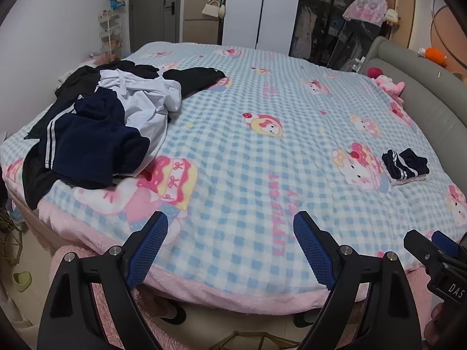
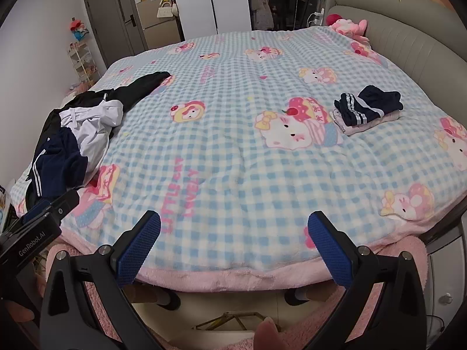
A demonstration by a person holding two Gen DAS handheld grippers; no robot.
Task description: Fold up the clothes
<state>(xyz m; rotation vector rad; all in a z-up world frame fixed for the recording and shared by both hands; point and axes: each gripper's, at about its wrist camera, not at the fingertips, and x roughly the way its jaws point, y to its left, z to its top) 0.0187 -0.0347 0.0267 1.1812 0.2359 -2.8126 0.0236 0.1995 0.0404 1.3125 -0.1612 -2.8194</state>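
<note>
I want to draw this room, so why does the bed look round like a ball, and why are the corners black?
Left wrist view: the fisheye lens bends straight lines, so the blanket bulges and the corners go black; light is soft and even, without glare. Right wrist view: same bulge, the headboard curves, and the dark wardrobe at the back stays dim.

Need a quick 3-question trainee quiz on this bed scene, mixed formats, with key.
1. True or false: the left hand-held gripper holds a garment.
2. Which lies nearer the headboard: A) the heap of unfolded clothes, B) the folded stack?
3. Fill in: the right hand-held gripper hangs over the blanket's pink ____.

Key: 1 false, its jaws stand open and empty; 2 B; 3 edge.
</note>
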